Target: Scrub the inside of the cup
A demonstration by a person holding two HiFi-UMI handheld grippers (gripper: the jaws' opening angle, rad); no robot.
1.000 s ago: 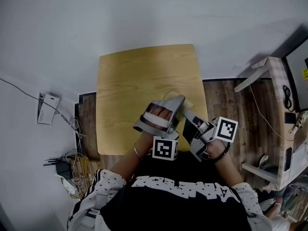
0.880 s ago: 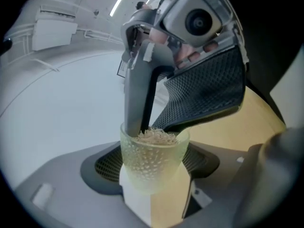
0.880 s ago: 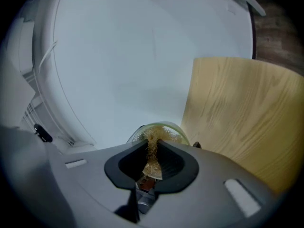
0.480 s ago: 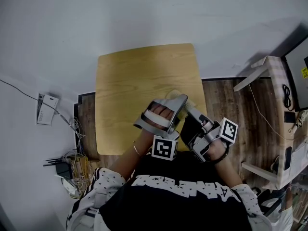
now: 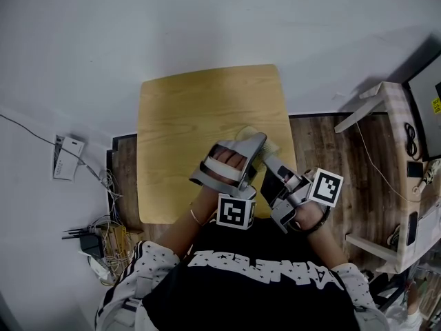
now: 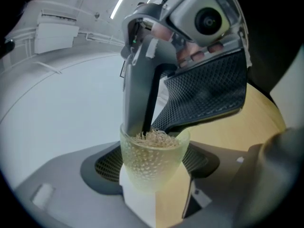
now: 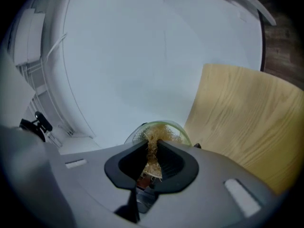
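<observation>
- Your left gripper (image 6: 154, 175) is clamped on the cup (image 6: 152, 158). Its mesh pads (image 6: 107, 167) press the cup's sides from either side, low on the wall.
- The cup is pale green and translucent, with a bumpy wall. It sits right at the tips of your left jaws, with the jaws' closing line crossing its width.
- Its long axis runs crosswise to your left jaws. The base is toward the bottom of the left gripper view and the open mouth points up at your right gripper.
- Your right gripper (image 7: 153, 148) is closed down narrow on the scrubber (image 7: 152, 160), a tan fibrous wad. The wad is pinched between the two dark pads and sticks out past their tips.
- The right jaws point along the cup's axis, straight into its mouth. In the right gripper view the round rim lies just beyond the jaw tips.
- In the left gripper view the right jaw tips reach down to the rim. The scrubber (image 6: 152, 137) fills the cup's opening and touches the inside wall.
- In the head view both grippers meet at the near right part of the wooden table (image 5: 200, 116), with the cup showing only as a pale patch between them.
</observation>
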